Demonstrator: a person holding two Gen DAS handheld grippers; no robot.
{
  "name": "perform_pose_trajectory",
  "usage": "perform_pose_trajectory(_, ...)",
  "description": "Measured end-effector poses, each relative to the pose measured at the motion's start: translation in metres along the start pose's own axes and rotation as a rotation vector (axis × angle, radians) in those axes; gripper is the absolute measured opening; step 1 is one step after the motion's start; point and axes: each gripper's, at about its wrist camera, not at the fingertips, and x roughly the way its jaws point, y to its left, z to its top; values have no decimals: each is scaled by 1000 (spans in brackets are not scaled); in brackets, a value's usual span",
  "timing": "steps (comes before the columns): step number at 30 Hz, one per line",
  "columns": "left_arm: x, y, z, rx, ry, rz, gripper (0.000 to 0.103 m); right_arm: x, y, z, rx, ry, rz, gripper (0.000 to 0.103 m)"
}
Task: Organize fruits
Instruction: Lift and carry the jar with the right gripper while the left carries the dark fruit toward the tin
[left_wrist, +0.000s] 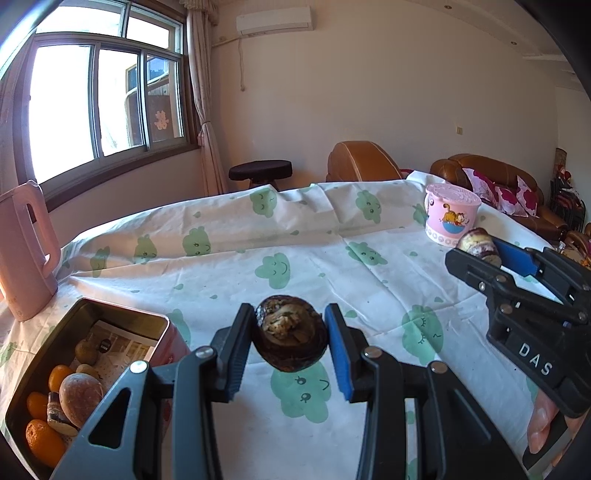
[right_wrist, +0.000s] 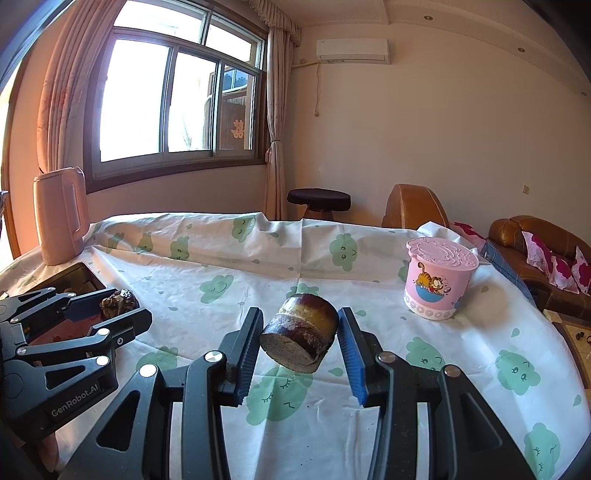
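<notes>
Fruit is sitting in both grippers at once, lifted clear of the cloud-printed tablecloth (left_wrist: 229, 266). Starting at nine o'clock in the left wrist view, a pink jug (left_wrist: 26, 251) is standing at the table's edge, and at about seven o'clock an open metal tin (left_wrist: 162, 325) is holding oranges (left_wrist: 42, 439), a pale round fruit and a few smaller pieces. At the centre, the left gripper (left_wrist: 290, 341) is clamping a dark halved fruit (left_wrist: 290, 339), its blue pads pressing on either flank with the cut, dried-looking face turned toward the camera. Moving to three o'clock, the right gripper (left_wrist: 484, 251) is pinching a purple-and-yellow cut piece (left_wrist: 478, 243), which in its own view is showing as a short banded cylinder (right_wrist: 301, 336) squeezed across its curved sides. Beyond it, at two o'clock, a lidded pink cartoon tub (left_wrist: 450, 218) is resting on the cloth.

Both pieces are probably light and fairly stiff in the rind, but the exposed flesh looks crumbly, so squeezing harder is likely risking a crushed edge. The rind at the widest girth seems the soundest place to hold, as both grips are doing now. The round flanks could be rolling between flat pads if tipped sharply. The tin appears the likely destination for the left-hand piece.
</notes>
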Motion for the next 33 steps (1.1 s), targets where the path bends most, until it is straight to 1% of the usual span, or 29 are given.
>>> perform_pose_trajectory(33,-16,0,0,-1,-88,34,41,-14,-2,-1,12,-76,-16,44)
